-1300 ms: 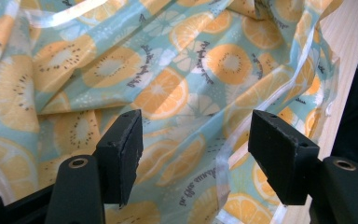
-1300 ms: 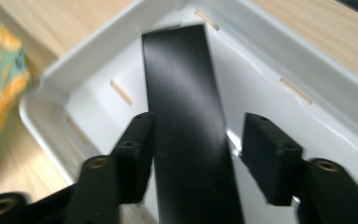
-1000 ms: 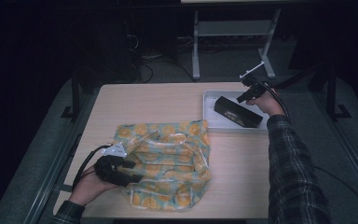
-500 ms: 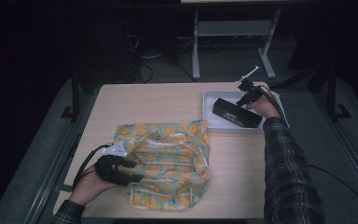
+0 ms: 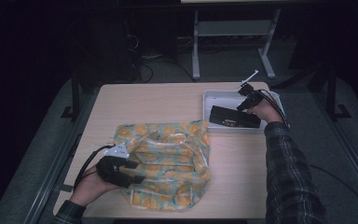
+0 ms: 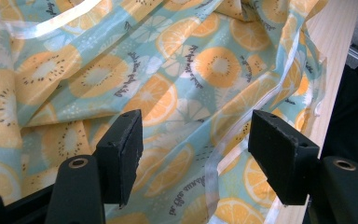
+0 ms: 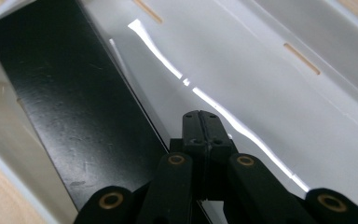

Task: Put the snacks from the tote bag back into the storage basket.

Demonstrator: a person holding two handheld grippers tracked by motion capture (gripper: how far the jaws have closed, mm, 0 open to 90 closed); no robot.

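Note:
A fabric bag printed with orange and kiwi slices lies rumpled on the front half of the wooden table. My left gripper rests at the bag's left edge. Its jaws stand wide open over the print, with nothing pinched between the pads. A long black box lies in a white tray at the table's right rear. My right gripper points down into the tray. It is shut with nothing in it, just beside the box over the tray floor.
Cables trail from both grippers across the table and off its sides. A grey metal stand sits on the dark floor behind the table. The tray sits close to the table's right edge.
My right gripper has come down from above the tray's far corner into the tray beside the black box, and its jaws have closed. The left gripper and the bag have not moved.

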